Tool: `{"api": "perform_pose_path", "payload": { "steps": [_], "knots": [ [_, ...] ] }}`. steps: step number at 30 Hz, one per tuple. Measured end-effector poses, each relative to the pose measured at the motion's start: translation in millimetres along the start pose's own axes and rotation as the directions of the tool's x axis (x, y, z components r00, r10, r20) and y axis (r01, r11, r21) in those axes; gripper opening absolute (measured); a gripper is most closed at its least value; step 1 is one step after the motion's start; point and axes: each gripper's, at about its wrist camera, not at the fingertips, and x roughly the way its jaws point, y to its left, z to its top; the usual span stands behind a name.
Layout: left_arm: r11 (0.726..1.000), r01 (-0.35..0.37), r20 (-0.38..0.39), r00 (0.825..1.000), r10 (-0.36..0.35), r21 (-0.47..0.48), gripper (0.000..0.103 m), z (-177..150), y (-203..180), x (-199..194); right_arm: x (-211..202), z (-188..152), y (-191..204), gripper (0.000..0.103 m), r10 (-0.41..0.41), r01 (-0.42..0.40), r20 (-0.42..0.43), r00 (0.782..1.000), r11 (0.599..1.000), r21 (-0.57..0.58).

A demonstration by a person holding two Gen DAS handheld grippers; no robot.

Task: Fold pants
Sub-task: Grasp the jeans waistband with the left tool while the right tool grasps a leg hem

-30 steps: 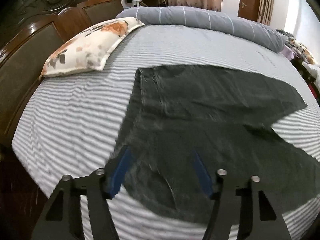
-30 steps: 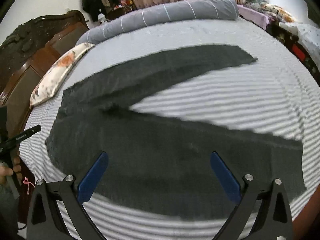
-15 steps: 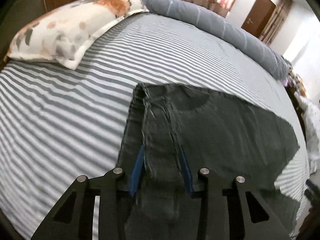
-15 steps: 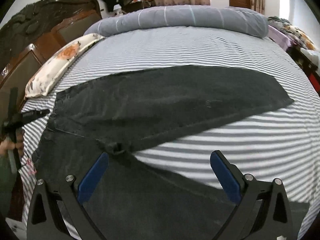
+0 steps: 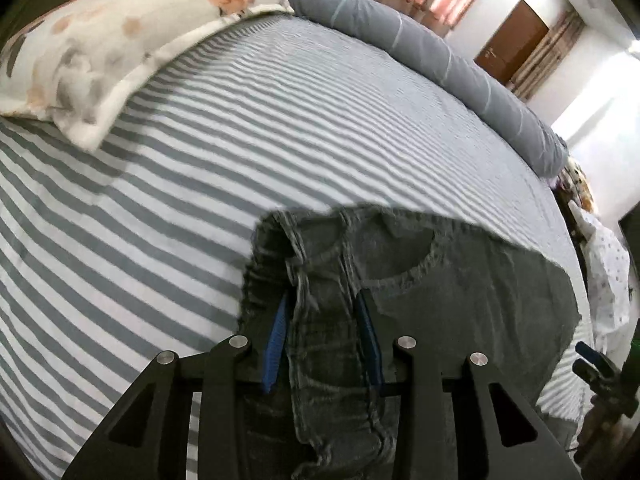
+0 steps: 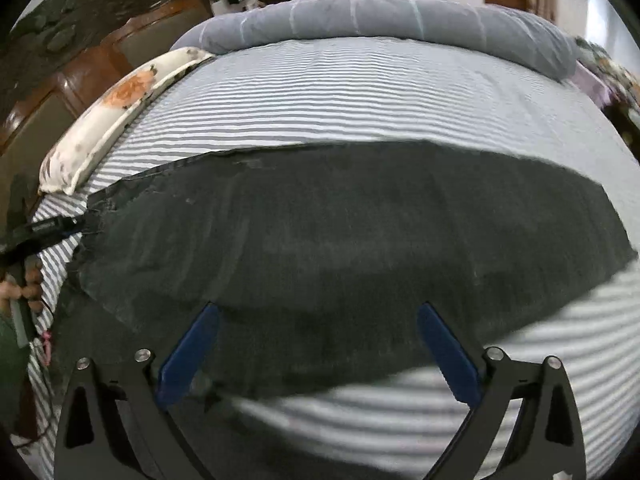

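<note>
At the lower centre of its view, the left gripper [image 5: 322,340] pinches the bunched waistband of the dark grey denim pants [image 5: 460,280] on the grey-and-white striped bedsheet [image 5: 200,160], while the right gripper [image 6: 316,350] hovers wide open over a leg.

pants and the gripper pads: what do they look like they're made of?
Pants: apparently dark grey denim, matte; visible topstitched seams, curved pocket edge and gathered waistband suggest it. Left gripper pads: blue, smooth and dull, probably rubber or soft plastic, hard to say which; the black finger frames look like rigid plastic with metal screws.
</note>
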Motion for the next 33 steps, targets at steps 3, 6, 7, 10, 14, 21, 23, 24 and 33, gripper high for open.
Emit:
{"api": "perform_pose_path", "payload": {
  "steps": [3,6,7,10,14,21,23,24,33],
  "knots": [
    [1.000,-0.012,0.002,1.000,0.012,-0.020,0.035,10,3,7,16,28,2,0.099,0.022,-0.023,-0.013,1.000,0.997,-0.076],
    [1.000,-0.019,-0.005,1.000,0.019,-0.013,0.035,20,-3,16,33,65,4,0.095,0.027,-0.032,-0.029,0.999,0.985,-0.170],
    [1.000,-0.018,-0.002,1.000,0.018,-0.011,0.035,22,-6,19,38,77,2,0.093,0.026,-0.033,-0.035,0.999,0.980,-0.197],
    [0.999,-0.011,0.007,1.000,0.011,-0.038,0.036,27,-6,23,55,108,-4,0.090,0.006,-0.018,-0.045,0.999,0.966,-0.258],
    [0.996,0.004,0.026,1.000,-0.001,-0.095,0.036,27,0,28,89,135,-18,0.083,0.008,-0.041,-0.110,0.994,0.953,-0.302],
    [0.997,-0.054,0.070,0.996,0.057,-0.049,0.027,20,-8,23,147,144,-38,0.067,0.036,-0.124,-0.254,0.967,0.932,-0.341],
    [0.997,-0.064,0.084,0.994,0.067,-0.044,0.023,18,-8,21,152,144,-39,0.074,0.049,-0.138,-0.241,0.969,0.919,-0.370],
    [0.997,-0.064,0.086,0.994,0.068,-0.043,0.020,17,-6,21,155,143,-39,0.076,0.043,-0.135,-0.237,0.971,0.912,-0.387],
    [0.996,-0.072,0.135,0.988,0.080,-0.060,0.015,13,-4,17,136,131,-31,0.014,0.100,-0.204,-0.258,0.961,0.885,-0.419]
  ]
}}
